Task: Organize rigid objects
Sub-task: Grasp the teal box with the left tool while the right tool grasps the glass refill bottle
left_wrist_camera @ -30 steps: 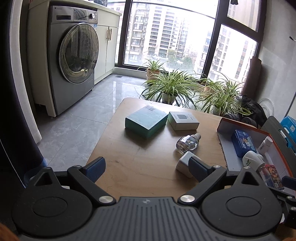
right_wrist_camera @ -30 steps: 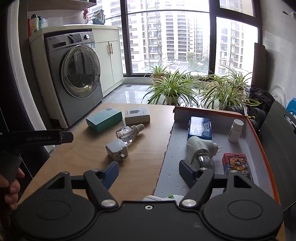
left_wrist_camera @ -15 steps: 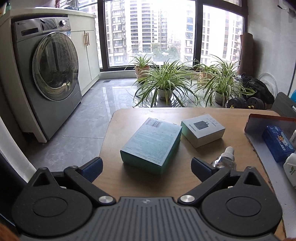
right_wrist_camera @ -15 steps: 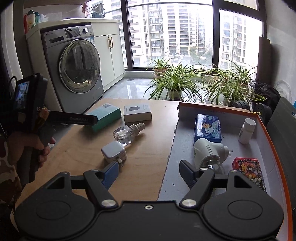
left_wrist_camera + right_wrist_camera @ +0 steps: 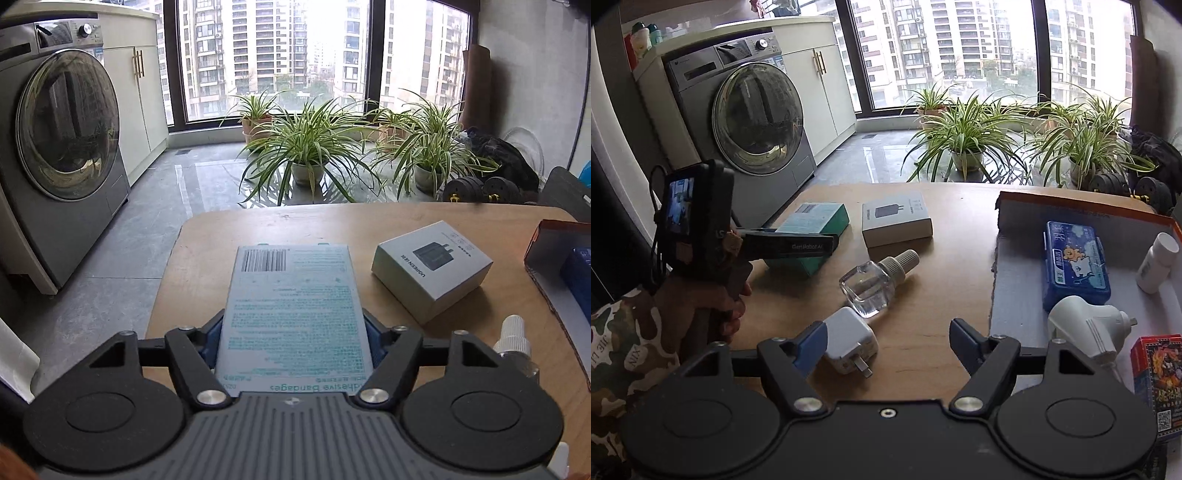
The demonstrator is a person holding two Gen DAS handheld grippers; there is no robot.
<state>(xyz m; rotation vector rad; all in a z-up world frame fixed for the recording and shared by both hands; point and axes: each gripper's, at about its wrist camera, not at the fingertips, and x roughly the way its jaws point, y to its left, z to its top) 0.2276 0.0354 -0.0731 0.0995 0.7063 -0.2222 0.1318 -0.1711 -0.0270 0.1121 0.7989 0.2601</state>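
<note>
Bandage box [image 5: 293, 314] lies flat on the desk [image 5: 461, 332]; left gripper [image 5: 293, 345] has just closed, fingers clamped on its long sides near the close end. We judge it light, thin card: crushable, so squeeze gently. Right gripper [image 5: 888, 341] fingers apart, empty, over the charger [image 5: 849, 345].

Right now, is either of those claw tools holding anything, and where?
The left gripper clamps the teal cardboard bandage box by its long sides, near end. The right gripper holds nothing.
</note>
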